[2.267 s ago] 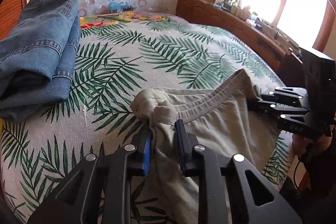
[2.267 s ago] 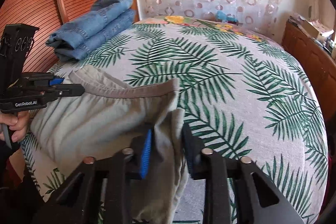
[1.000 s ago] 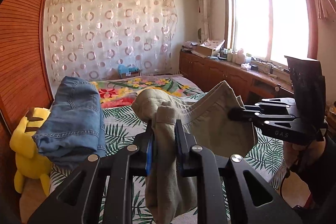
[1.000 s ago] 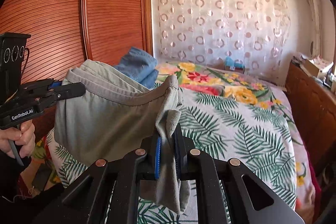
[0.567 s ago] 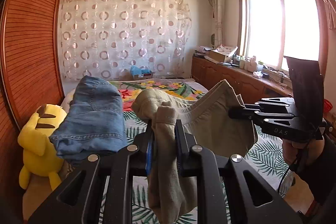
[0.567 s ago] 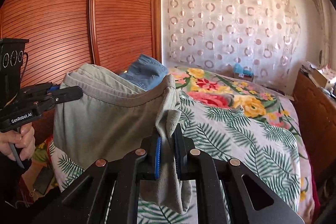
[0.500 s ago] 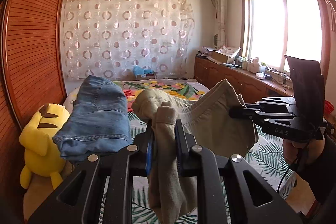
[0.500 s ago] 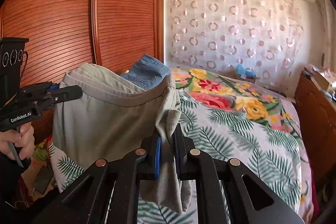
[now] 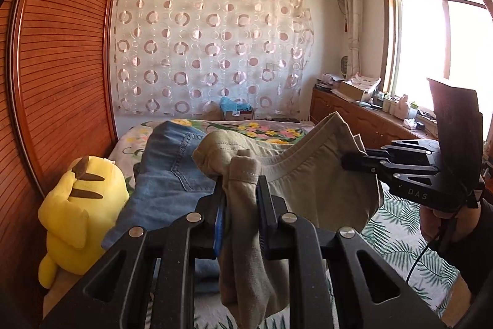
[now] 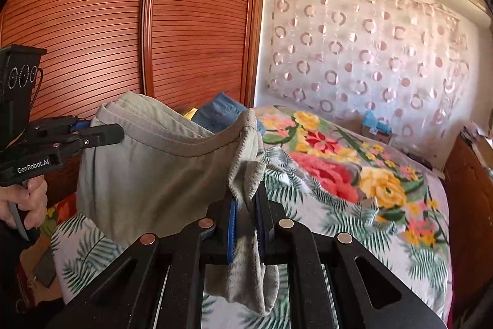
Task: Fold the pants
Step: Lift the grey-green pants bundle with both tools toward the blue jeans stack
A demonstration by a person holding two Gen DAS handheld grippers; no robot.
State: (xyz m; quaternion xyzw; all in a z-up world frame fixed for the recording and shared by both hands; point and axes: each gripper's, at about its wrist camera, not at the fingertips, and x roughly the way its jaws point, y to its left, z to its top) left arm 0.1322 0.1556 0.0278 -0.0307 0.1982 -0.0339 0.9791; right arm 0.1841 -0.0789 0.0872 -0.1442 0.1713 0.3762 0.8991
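Observation:
Grey-green pants [image 9: 311, 190] [image 10: 148, 171] hang in the air above the bed, stretched by the waistband between both grippers. My left gripper [image 9: 238, 190] is shut on one bunched waistband corner, cloth drooping below its fingers. My right gripper [image 10: 246, 199] is shut on the other corner, a fold hanging under it. In the left wrist view the right gripper [image 9: 354, 162] pinches the waistband at the right. In the right wrist view the left gripper [image 10: 117, 133] clamps it at the left, gripped by a hand [image 10: 29, 202].
Folded blue jeans [image 9: 166, 174] [image 10: 222, 111] lie on the bed [image 10: 354, 184] near a yellow plush toy [image 9: 80, 202]. A wooden slatted wardrobe [image 10: 123, 30] stands left. A low cabinet [image 9: 354, 119] with clutter runs under the window on the right.
Both grippers have carried the hanging pants sideways toward the wardrobe; the jeans and plush now sit closer and more centred behind the cloth. Both grips are unchanged.

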